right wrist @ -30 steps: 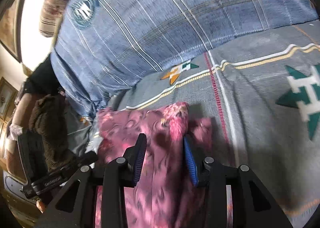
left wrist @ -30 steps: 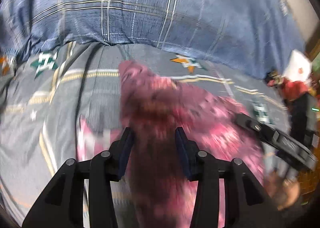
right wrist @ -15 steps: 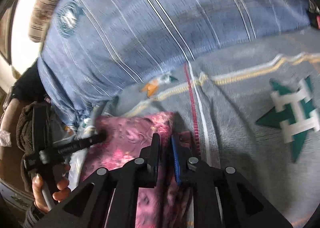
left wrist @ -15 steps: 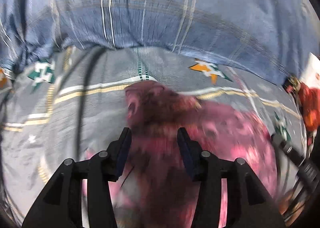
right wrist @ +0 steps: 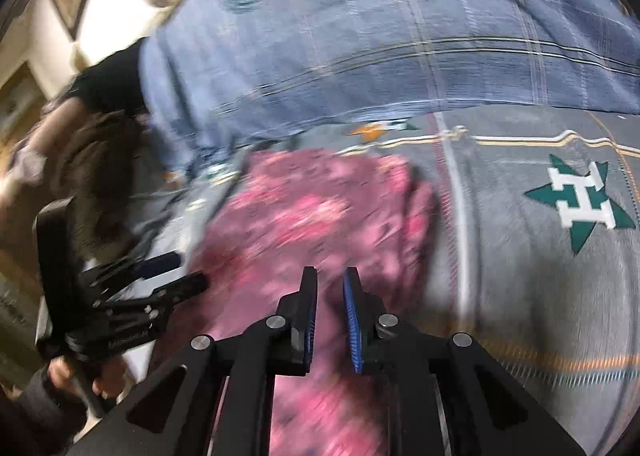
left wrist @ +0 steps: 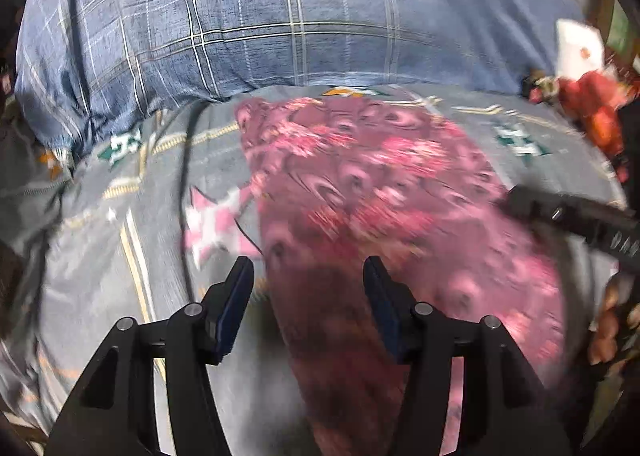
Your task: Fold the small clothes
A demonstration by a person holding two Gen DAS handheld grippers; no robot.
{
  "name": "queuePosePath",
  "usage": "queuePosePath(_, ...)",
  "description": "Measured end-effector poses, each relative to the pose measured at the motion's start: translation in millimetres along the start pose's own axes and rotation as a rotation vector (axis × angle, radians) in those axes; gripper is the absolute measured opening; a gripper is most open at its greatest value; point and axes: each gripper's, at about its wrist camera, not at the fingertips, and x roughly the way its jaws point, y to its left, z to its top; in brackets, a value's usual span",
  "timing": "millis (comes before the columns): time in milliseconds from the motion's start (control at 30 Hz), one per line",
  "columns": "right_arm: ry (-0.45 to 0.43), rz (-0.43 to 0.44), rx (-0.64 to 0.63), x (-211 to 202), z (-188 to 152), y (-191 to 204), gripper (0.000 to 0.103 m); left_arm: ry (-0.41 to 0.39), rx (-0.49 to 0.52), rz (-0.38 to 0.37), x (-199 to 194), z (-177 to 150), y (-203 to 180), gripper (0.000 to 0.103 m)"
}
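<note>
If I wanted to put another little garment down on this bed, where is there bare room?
Bare grey bedspread lies right of the pink garment, around the green star emblem. Crowded: the garment's other side, by the left gripper, and behind, under the blue plaid quilt.

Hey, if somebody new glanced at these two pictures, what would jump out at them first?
The pink patterned garment spread on the grey bedsheet fills the middle of both views. Behind it a big blue plaid pillow crosses the top. The left gripper and right gripper frame the cloth from below, their jaws opening and off the fabric.
</note>
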Motion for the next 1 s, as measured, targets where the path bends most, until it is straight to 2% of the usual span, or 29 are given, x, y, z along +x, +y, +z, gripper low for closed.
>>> queuePosePath(100,0.096,-0.057,-0.061,18.0,-27.9,-0.1,0.027,0.067,0.036,0.013,20.6,-25.4,-12.6,0.063)
queuePosePath(133,0.07,-0.062,-0.076,16.6,-28.1,2.6,0.027,0.049,0.031,0.016,22.2,-27.4,-12.0,0.063)
queuePosePath(167,0.081,-0.07,-0.068,13.9,-26.6,2.9,0.027,0.042,0.019,0.015,19.3,-27.4,-11.0,0.063)
queuePosePath(267,0.069,-0.05,0.01,-6.0,-22.3,0.8,0.029,0.083,-0.055,-0.039,6.6,-27.0,-0.1,0.062)
queuePosePath(333,0.067,-0.049,0.081,-21.7,-30.2,-8.2,0.038,0.106,-0.094,-0.076,2.9,-34.9,6.1,0.062)
queuePosePath(367,0.076,-0.063,0.113,-24.8,-37.6,-11.5,0.05,0.117,-0.108,-0.084,3.7,-40.1,8.4,0.062)
queuePosePath(400,0.092,-0.074,0.13,-24.7,-45.6,-13.1,0.057,0.123,-0.115,-0.091,5.1,-43.6,10.2,0.062)
queuePosePath(433,0.131,-0.086,0.141,-21.4,-56.6,-15.3,0.057,0.131,-0.12,-0.094,6.2,-48.0,9.6,0.062)
queuePosePath(467,0.16,-0.079,0.141,-18.6,-65.4,-15.6,0.048,0.135,-0.125,-0.093,7.0,-51.2,9.9,0.062)
queuePosePath(500,0.175,-0.048,0.128,-16.8,-70.4,-14.3,0.006,0.14,-0.139,-0.095,7.8,-53.1,10.8,0.062)
queuePosePath(567,0.113,-0.054,0.077,-28.3,-69.4,-6.7,0.01,0.145,-0.159,-0.107,6.9,-52.9,12.4,0.062)
queuePosePath(633,0.043,-0.059,0.052,-47.9,-62.8,-3.4,0.009,0.145,-0.161,-0.103,8.2,-53.7,12.8,0.068)
queuePosePath(700,0.085,-0.097,0.062,-43.1,-63.4,-12.4,0.008,0.157,-0.159,-0.098,13.8,-56.6,13.5,0.074)
queuePosePath(767,0.17,-0.173,0.09,-24.1,-69.2,-25.8,0.009,0.163,-0.167,-0.099,16.1,-60.1,12.8,0.075)
queuePosePath(833,0.162,-0.153,0.135,-31.6,-66.4,-33.5,0.013,0.169,-0.185,-0.097,9.3,-61.1,13.6,0.075)
queuePosePath(867,0.144,-0.164,0.142,-40.6,-61.9,-32.7,0.024,0.166,-0.205,-0.105,2.3,-60.6,13.5,0.074)
queuePosePath(933,0.06,-0.148,0.118,-58.6,-50.2,-23.8,0.024,0.132,-0.203,-0.111,-11.7,-59.8,9.7,0.074)
queuePosePath(1000,-0.042,-0.111,0.074,-74.5,-36.5,-7.7,0.026,0.083,-0.156,-0.062,-18.9,-55.4,-1.4,0.074)
